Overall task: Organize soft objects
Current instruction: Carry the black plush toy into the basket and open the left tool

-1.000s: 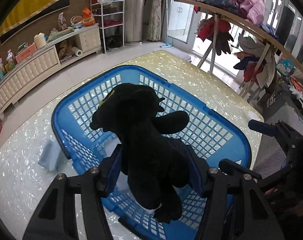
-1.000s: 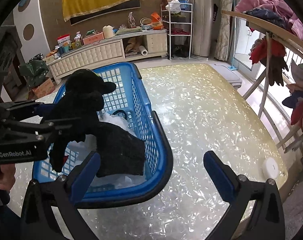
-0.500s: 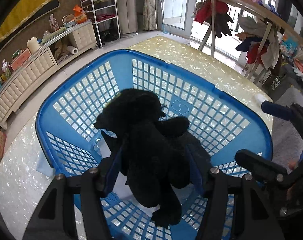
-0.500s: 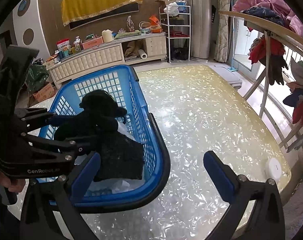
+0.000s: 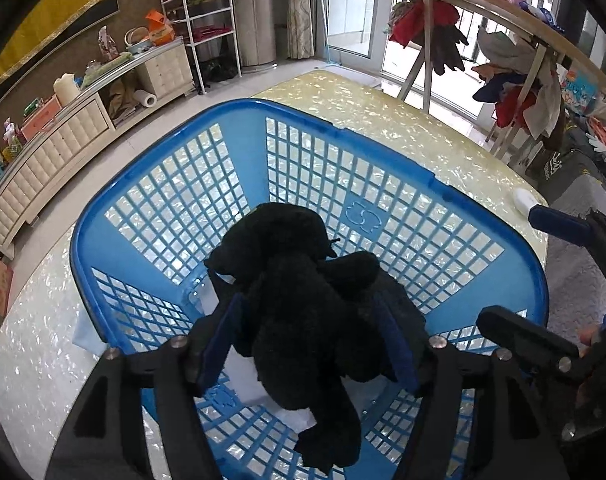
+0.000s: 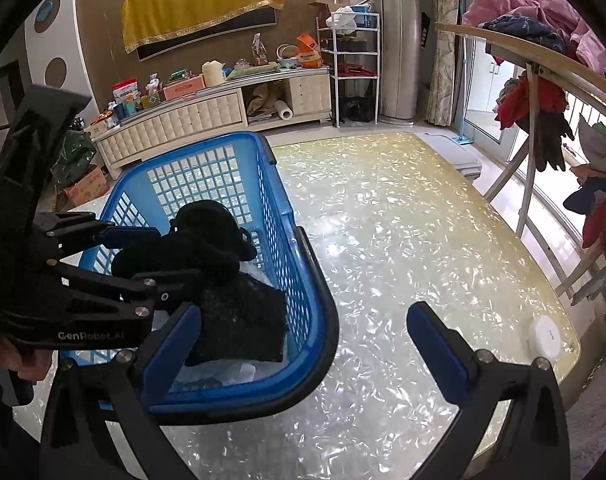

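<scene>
As the left claw (image 5: 309, 344) widens around it, black plush toy (image 5: 303, 300) now down inside the blue basket (image 5: 367, 216), no longer held above the rim as a second ago. Blue pads (image 5: 219, 340) either side of the toy's body, jaws opening, toy between them and seemingly barely pinched; hard to tell whether the pads have cleared the fur yet. Legs dangling toward the near wall of the basket, head toward the far wall. Beneath and just right of the toy, a dark folded cloth (image 6: 243, 316) over something white and crinkled on the basket floor. Right claw (image 6: 303, 348) spread wide and empty, parked unmoved over the near right corner of the basket, left pad above the rim, right pad above bare worktop (image 6: 403, 220). Small white round object (image 6: 545, 336) near the right edge of the worktop. Judged from this: release under way, toy as good as stowed, leaving withdrawal of the left claw.
</scene>
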`<state>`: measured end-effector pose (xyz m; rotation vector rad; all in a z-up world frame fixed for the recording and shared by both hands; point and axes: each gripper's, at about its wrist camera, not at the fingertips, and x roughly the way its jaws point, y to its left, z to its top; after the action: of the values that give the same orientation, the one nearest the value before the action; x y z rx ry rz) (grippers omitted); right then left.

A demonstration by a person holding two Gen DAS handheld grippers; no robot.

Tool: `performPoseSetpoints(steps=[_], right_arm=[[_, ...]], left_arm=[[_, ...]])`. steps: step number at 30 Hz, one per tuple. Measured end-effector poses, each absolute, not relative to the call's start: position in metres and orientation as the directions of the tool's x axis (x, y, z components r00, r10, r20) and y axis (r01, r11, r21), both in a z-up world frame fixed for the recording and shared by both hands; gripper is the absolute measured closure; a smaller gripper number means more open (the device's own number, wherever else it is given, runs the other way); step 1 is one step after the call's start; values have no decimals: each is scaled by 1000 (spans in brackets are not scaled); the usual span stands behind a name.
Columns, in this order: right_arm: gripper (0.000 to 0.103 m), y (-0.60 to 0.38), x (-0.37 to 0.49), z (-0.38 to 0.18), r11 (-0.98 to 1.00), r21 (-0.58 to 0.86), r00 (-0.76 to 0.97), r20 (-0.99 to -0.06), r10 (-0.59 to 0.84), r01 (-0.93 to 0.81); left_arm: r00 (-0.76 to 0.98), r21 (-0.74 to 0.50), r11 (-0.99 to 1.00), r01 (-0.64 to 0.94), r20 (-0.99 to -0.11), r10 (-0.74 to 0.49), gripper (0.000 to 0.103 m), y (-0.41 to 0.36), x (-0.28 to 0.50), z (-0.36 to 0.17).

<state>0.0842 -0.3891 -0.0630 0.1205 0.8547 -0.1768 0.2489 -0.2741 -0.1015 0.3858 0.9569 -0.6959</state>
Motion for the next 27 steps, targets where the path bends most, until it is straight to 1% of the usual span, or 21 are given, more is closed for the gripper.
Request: performPoseSetpoints(steps=[2,4,10,13,15,16,17,27], right_arm=[[0,-389,84,-63,979,37,645,-757,-104,202],[0,-390,85,-63,978,38,644,-758,-104,203],[0,-392,86,-64,977,49,645,-758,-99,207],[0,-392,85,-63,977,51,649,-755,-97,206],[0,-393,84,-62,976,54,650,-754,-98,209],[0,-393,84,-62,976,55,650,-754,-97,211],[0,-393,83,-61,976,56,650,-753,-99,212],[0,-384,75,-40,979,45,676,-730,-105,200]], left_arm=[[388,7,720,694,-846,-366,26,-275,248,-101],[388,6,714,700,-842,-374,20,-274,246,-99],[402,2,729,685,-835,-376,18,-271,246,-98],[440,34,744,668,-824,-357,18,-268,245,-92],[454,36,751,659,-816,-359,14,-266,245,-87],[461,35,753,657,-809,-364,8,-265,245,-83],[469,34,754,655,-802,-371,0,-262,244,-79],[528,46,784,619,-763,-372,0,-238,227,-49]])
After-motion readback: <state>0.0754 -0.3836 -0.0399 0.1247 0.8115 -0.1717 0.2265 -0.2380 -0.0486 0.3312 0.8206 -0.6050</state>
